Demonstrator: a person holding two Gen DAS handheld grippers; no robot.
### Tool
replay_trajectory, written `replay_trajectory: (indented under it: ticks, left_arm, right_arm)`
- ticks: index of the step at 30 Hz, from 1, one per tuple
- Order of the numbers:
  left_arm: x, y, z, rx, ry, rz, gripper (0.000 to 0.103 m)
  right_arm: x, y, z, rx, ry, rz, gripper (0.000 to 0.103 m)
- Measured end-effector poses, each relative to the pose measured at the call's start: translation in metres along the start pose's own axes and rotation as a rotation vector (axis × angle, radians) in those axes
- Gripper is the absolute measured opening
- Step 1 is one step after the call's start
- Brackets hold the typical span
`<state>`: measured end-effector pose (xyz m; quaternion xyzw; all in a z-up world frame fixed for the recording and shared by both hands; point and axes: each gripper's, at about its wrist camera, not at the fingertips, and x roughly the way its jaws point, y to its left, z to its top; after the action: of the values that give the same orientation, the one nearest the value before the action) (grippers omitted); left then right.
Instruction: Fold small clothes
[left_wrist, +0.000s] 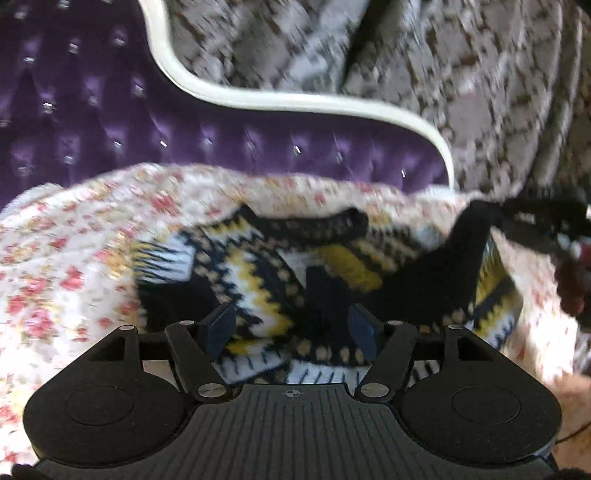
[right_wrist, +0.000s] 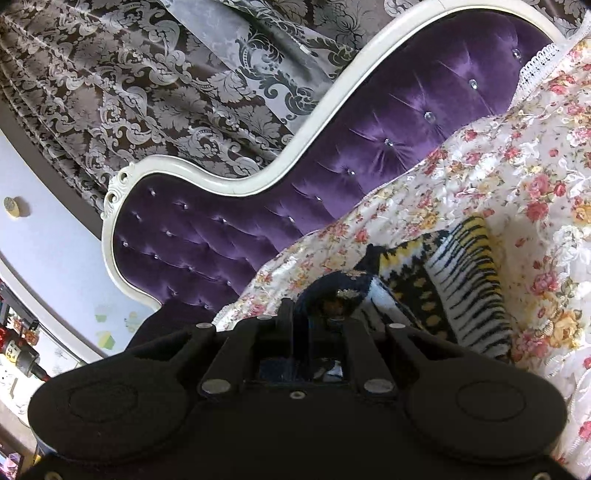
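A small knitted sweater (left_wrist: 273, 273) with a black, yellow, white and blue zigzag pattern lies on the floral bedspread (left_wrist: 74, 258). My left gripper (left_wrist: 293, 326) is open just above its near part, holding nothing. My right gripper (right_wrist: 321, 314) is shut on a dark edge of the sweater (right_wrist: 443, 291) and lifts it; the striped hem hangs to the right. In the left wrist view the right gripper (left_wrist: 532, 221) shows at the far right, pulling a corner of the sweater up. The left view is blurred.
A purple tufted headboard (right_wrist: 369, 147) with a white curved frame (left_wrist: 295, 101) stands behind the bed. Patterned grey curtains (right_wrist: 147, 92) hang behind it. A wall and a shelf with small items (right_wrist: 18, 350) are at the far left.
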<state>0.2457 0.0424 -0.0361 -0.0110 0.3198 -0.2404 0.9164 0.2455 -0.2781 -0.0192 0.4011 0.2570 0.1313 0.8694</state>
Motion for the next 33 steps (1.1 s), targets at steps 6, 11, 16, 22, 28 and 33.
replay_trajectory:
  ticks: [6,11,16,22,28,33]
  left_arm:
    - [0.027,-0.014,0.011,0.083,0.030,-0.055,0.066]
    - [0.058,-0.019,0.013,0.053,0.127,-0.136,0.054]
    - [0.041,-0.021,0.005,0.012,0.035,-0.073,0.008]
    - [-0.039,-0.026,0.033,0.036,-0.217,0.012,0.008]
    - [-0.044,-0.012,0.087,0.064,-0.319,0.080,0.008]
    - [0.010,-0.001,0.106,0.097,-0.268,0.158,0.008]
  right_arm:
    - [-0.001,0.000,-0.001,-0.004,0.003,0.000,0.016]
    - [0.002,0.003,-0.001,-0.004,0.006,-0.002,0.016]
    - [-0.008,0.006,-0.003,-0.021,0.000,-0.001,0.016]
    - [-0.033,0.024,0.001,-0.054,-0.043,0.016,0.016]
    - [-0.017,0.041,0.026,-0.106,-0.078,0.036,0.016]
    - [0.029,0.030,0.041,-0.133,-0.063,-0.031,0.016]
